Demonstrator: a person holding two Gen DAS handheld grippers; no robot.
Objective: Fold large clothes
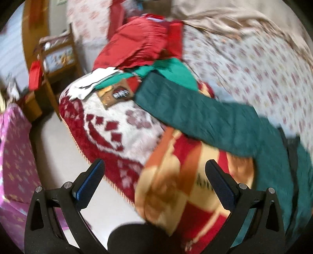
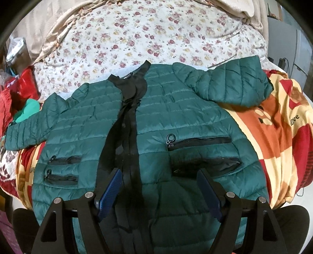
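Bedroom, in a home. I note: bed under a flowered sheet (image 2: pixel 156 39), checked blanket (image 2: pixel 277 140), heaped clothes (image 1: pixel 144 45) (red and green mostly), wooden chair (image 1: pixel 56 52), beige quilt (image 1: pixel 234 15) bunched at the head.

The right wrist view looks steeply down from close above the green quilted jacket (image 2: pixel 156 121), facing up its front toward the floral bedspread (image 2: pixel 148 35) beyond. The left wrist view, blurred, sits off the jacket's sleeve (image 1: pixel 195 113) side, angled down across the bed edge to the floor. Both share the jacket, the orange checked blanket (image 1: pixel 176 185) under it and the bedspread.
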